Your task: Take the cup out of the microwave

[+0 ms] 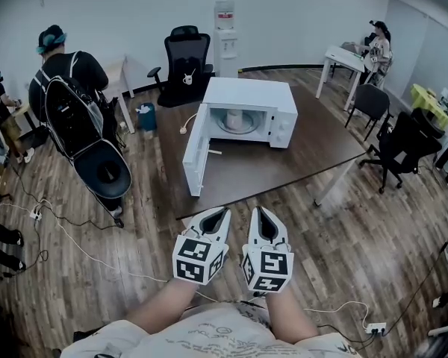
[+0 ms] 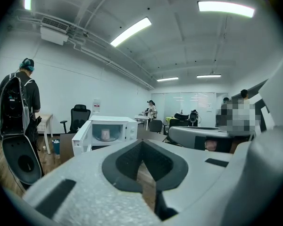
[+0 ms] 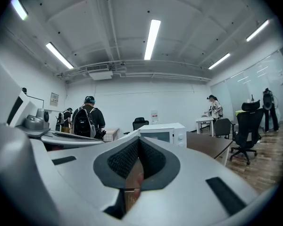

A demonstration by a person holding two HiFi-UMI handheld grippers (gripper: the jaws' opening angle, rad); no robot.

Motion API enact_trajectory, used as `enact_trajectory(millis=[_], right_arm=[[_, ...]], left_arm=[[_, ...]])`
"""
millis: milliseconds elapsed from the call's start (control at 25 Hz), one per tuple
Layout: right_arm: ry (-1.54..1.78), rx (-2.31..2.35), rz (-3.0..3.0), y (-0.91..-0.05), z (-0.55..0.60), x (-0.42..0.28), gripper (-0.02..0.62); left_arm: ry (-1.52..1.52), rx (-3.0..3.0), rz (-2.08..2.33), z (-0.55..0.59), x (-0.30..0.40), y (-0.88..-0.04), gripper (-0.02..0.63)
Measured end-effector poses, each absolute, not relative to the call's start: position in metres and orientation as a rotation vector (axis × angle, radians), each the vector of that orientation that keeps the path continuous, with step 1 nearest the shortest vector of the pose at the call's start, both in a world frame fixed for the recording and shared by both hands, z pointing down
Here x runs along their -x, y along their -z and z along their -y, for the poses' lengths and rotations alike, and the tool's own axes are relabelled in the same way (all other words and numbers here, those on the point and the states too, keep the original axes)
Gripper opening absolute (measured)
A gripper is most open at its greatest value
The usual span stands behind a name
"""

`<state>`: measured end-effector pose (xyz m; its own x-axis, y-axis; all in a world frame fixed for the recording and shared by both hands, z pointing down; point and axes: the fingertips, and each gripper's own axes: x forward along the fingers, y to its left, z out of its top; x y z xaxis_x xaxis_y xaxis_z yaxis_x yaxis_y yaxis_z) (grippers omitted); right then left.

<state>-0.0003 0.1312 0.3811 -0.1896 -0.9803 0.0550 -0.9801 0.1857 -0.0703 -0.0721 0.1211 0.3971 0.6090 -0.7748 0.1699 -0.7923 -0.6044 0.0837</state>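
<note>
Both your claws are clenched and empty. The left claw (image 2: pixel 141 145) and the right claw (image 3: pixel 138 141) each have smooth pale-grey shells and dark ribbed pads. The pad tips meet, leaving only a narrow slit behind them where the wood floor shows through. Each claw carries a cube with black-and-white square markers (image 1: pixel 198 258) at its rear.

Well ahead of both claws stands a boxy white microwave (image 1: pixel 254 95) on a flat, dark brown table (image 1: pixel 299 162). Its door (image 1: pixel 195 155) is swung wide open toward the left claw's side. The cup (image 2: pixel 105 134) sits inside the cavity, far from either claw, and looks like a small, pale pinkish cylinder. Its rim and any handle are too small to make out, and in the right gripper view you cannot pick it out at all. Your forearms are cut off at the bottom of the head view.
</note>
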Motion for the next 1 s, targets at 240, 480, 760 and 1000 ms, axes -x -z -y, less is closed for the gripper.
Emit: enact_trajectory(millis=[240,480,760,1000], right_arm=[[0.118,1.967,-2.455,-0.383,-0.123,-0.02,0.014],[-0.003,2.031,-2.436,-0.382,-0.112,-0.037,0.014],[0.012,2.011,-2.441,-0.384,-0.103,-0.052,0.014],[0.016,1.991,-2.462,-0.385,-0.086,-0.056,0.014]], left_arm=[[-0.158,-2.65,1.364,-0.114,0.054,-0.399,0.011],[-0.155,-2.633,1.39,-0.104,0.045,-0.4,0.011],[-0.135,-2.641,1.395,-0.093,0.032,-0.398,0.011],[-0.123,-2.649,1.39,-0.068,0.026,-0.401,0.011]])
